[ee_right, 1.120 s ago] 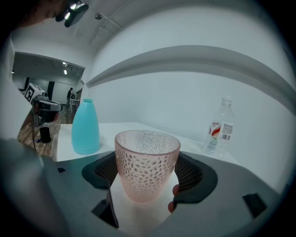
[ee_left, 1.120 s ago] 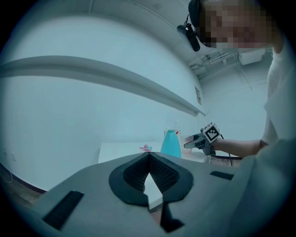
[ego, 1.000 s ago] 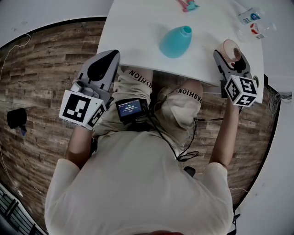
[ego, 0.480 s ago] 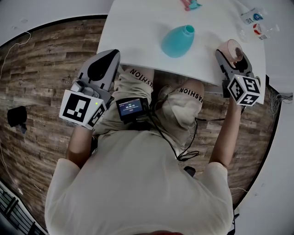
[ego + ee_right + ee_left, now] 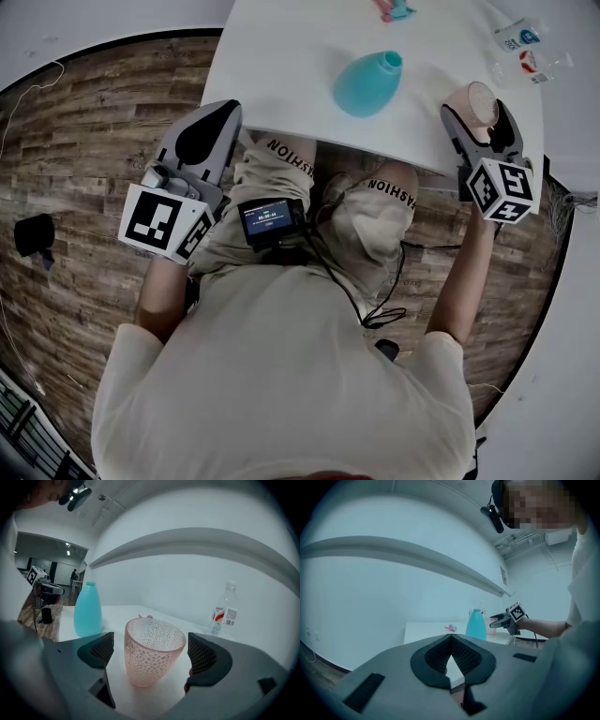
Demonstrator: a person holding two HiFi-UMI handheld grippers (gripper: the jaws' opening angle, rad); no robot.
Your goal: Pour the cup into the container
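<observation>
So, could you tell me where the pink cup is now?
The pink cup stands at the table's near right edge in the head view, between the jaws of the open right gripper, right of the teal bottle.

The cup (image 5: 152, 653) is translucent pink, its wall pebbled all over with small dimples; whether it is glass or plastic cannot be told. The right gripper (image 5: 153, 649) has matt grey plastic fingers (image 5: 202, 656) faced with black, finely ribbed pads. The bench (image 5: 281, 56) is smooth matt white. The teal container (image 5: 87, 611) looks smooth. The floor (image 5: 84, 122) is grained wood planks.
</observation>
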